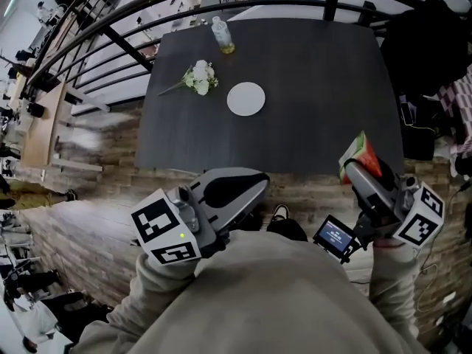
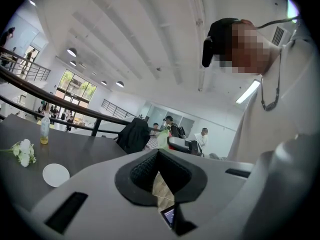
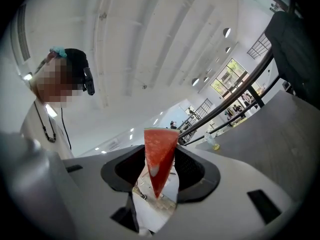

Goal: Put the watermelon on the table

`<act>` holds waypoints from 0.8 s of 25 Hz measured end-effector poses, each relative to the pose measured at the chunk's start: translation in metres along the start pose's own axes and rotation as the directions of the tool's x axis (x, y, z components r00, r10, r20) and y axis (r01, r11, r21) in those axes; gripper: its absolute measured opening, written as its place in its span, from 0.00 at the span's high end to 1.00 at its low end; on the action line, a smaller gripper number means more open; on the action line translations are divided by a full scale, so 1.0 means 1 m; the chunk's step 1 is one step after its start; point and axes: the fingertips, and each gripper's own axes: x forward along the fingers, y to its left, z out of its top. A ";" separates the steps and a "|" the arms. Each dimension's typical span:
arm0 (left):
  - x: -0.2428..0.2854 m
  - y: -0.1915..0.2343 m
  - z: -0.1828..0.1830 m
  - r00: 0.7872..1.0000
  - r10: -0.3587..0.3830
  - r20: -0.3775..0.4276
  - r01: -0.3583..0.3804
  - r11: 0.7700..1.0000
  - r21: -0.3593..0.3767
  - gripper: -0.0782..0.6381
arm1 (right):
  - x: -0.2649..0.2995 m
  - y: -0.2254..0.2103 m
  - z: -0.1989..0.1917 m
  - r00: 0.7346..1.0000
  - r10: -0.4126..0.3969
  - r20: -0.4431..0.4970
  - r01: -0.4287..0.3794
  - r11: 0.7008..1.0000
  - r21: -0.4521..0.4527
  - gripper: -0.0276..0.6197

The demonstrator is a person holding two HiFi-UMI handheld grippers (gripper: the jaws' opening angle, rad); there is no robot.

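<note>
- Watermelon (image 1: 361,156): one wedge, red flesh with a green rind edge. It sits in your right gripper (image 1: 358,169), off the table (image 1: 317,72) and close to its near right edge in the head view.
- Right gripper: its jaws pinch the wedge from both sides. In the right gripper view the rind end points away from the camera and the tip of the wedge points back toward it.
- Left gripper (image 1: 247,185): its jaws are pressed together with nothing between them. You hold it low in front of your body, short of the table's near edge.
- Table: a dark, square top with wood-pattern floor below its near edge.
- White plate (image 1: 245,99): empty, near the middle of the table.
- White flowers (image 1: 199,78): a small bunch lying just left of the plate.
- Bottle (image 1: 223,35): clear with yellowish liquid, standing upright near the far edge.
- Black railing (image 1: 133,21): it curves round the far side of the table.
</note>
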 end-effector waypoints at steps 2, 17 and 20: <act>0.001 0.001 0.003 1.000 -0.001 -0.016 0.001 1.000 0.002 0.89 | -0.002 0.002 0.001 1.000 0.001 0.020 -0.001 1.000 0.000 0.65; 0.057 -0.002 0.026 0.965 -0.251 -0.078 0.254 0.966 0.039 0.89 | -0.064 0.004 0.024 0.954 -0.224 0.199 0.233 0.972 -0.023 0.65; 0.053 0.010 0.030 0.959 -0.273 -0.079 0.276 0.961 0.032 0.89 | -0.054 0.004 0.027 0.946 -0.256 0.197 0.269 0.962 -0.043 0.65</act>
